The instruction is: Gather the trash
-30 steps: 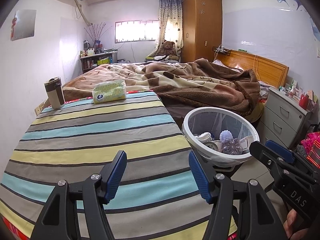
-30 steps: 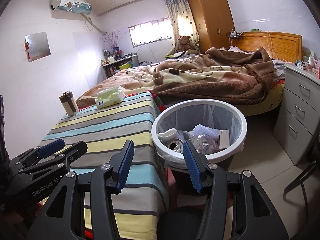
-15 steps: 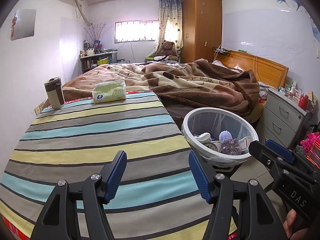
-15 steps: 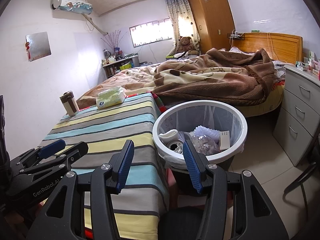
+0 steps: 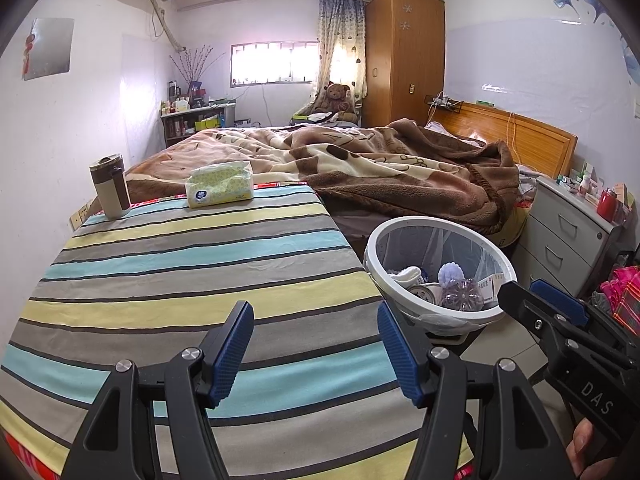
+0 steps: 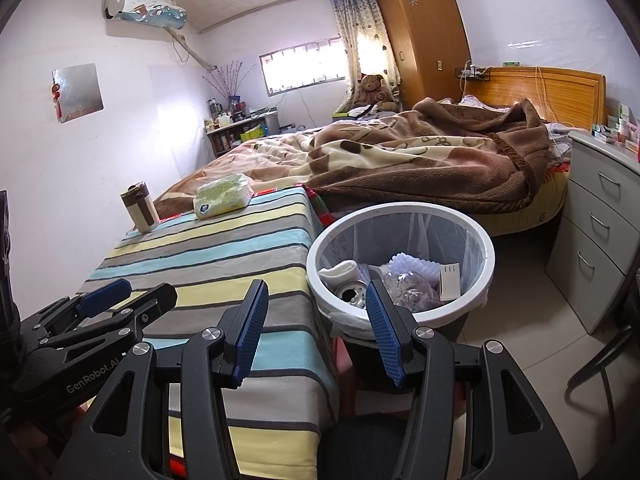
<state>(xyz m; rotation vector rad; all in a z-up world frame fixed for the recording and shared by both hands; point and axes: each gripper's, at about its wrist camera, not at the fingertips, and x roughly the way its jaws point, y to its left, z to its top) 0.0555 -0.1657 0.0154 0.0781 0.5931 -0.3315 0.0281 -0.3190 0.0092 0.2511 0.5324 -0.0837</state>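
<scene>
A white-rimmed trash bin (image 5: 400, 227) (image 6: 486, 252) stands on the floor just right of the striped table (image 5: 180, 264) (image 6: 208, 248). Inside lie a crushed plastic bottle (image 6: 408, 286), a can (image 6: 352, 294), a white sock-like wad (image 6: 340, 270) and a small box (image 6: 450, 276). My left gripper (image 5: 316, 324) is open and empty over the table's near edge. My right gripper (image 6: 316, 304) is open and empty, near the bin's front rim and the table corner. Each gripper also shows in the other's view: the right one (image 5: 540, 300), the left one (image 6: 128, 292).
A tissue pack (image 5: 220, 188) (image 6: 224, 196) and a brown travel mug (image 5: 110, 186) (image 6: 140, 207) stand at the table's far end. A bed with a brown blanket (image 5: 380, 172) lies behind. A grey drawer unit (image 5: 568, 236) (image 6: 600, 232) stands right of the bin.
The right wrist view has shifted very slightly; the left gripper has not moved. Both stay open and empty.
</scene>
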